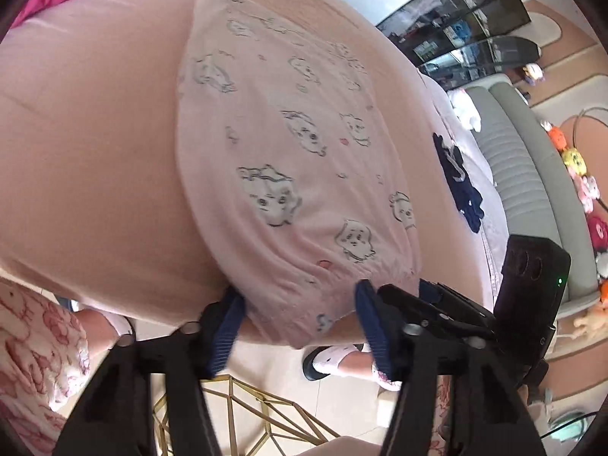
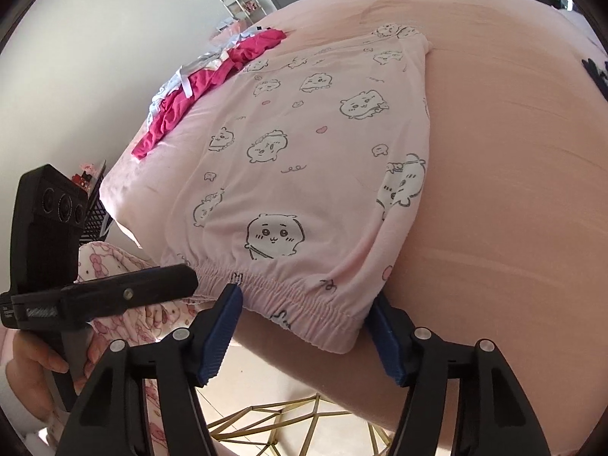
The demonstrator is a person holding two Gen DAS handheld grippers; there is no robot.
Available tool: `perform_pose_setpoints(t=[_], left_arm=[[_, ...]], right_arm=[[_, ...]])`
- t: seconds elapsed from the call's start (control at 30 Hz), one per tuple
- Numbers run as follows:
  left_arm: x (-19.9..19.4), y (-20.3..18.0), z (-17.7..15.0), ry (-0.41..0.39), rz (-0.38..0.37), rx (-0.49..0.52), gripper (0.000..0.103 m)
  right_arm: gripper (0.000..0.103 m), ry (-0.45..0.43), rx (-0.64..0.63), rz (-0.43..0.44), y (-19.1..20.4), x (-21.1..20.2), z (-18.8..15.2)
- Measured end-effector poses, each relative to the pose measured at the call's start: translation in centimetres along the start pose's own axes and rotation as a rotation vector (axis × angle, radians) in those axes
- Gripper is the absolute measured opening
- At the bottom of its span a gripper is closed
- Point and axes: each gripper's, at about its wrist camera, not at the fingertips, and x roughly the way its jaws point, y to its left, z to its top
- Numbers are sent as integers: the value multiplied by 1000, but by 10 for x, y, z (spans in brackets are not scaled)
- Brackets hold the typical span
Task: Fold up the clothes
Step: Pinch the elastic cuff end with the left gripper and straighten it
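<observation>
On the pink bed [image 2: 513,152], which fills most of both views, a pale pink garment [image 2: 304,144] printed with small cartoon animals lies flat, its gathered elastic waistband [image 2: 304,296] hanging just over the near edge; at the far left of the bed sits a crumpled magenta garment [image 2: 197,91], and at the far right a dark navy item [image 1: 456,174]; the right gripper [image 2: 307,338] stands at the near edge with its blue-padded jaws apart, one either side of the waistband's right portion, the pads not pressing the cloth; the left gripper [image 1: 300,334] straddles the waistband's left corner in the same way, jaws parted and moderately wide, the fabric between them but ungripped; below, a gold wire frame [image 2: 288,421] rests on the pale floor.
</observation>
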Motion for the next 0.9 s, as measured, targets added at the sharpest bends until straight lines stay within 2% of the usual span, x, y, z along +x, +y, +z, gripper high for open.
perform_pose_setpoints(t=[0.07, 0.13, 0.17, 0.37, 0.43, 0.53, 0.6, 0.63, 0.67, 0.77, 0.83, 0.9], left_arm=[[-3, 13, 0, 0, -50, -51, 33], [-3, 11, 0, 5, -46, -40, 33], [-3, 9, 0, 8, -43, -34, 33], [-4, 8, 1, 20, -50, -47, 34], [-4, 4, -2, 10, -28, -18, 29], [-4, 2, -3, -4, -27, -6, 22], [-8, -5, -2, -23, -24, 27, 18], [-11, -11, -3, -32, -13, 55, 16], [-14, -16, -3, -41, -12, 74, 16], [-19, -26, -4, -50, -6, 116, 15], [-13, -20, -4, -29, 1, 96, 15], [-6, -9, -3, 2, -18, 33, 17]], right_arm=[[55, -8, 18, 12, -6, -2, -1], [44, -12, 47, 25, -11, -3, -1], [42, -13, 60, 36, -13, -3, -2], [39, -6, 90, 61, -15, -4, -4], [43, -6, 102, 76, -17, -1, -5], [43, -17, 114, 94, -20, 0, -6], [37, -18, 112, 88, -17, -4, -5], [25, -20, 106, 82, -13, -6, -3], [20, -33, 97, 83, -10, -11, -1], [18, -58, 69, 88, -1, -21, 4], [18, -34, 56, 76, -2, -15, 4], [19, 19, 103, 83, -14, 0, -1]])
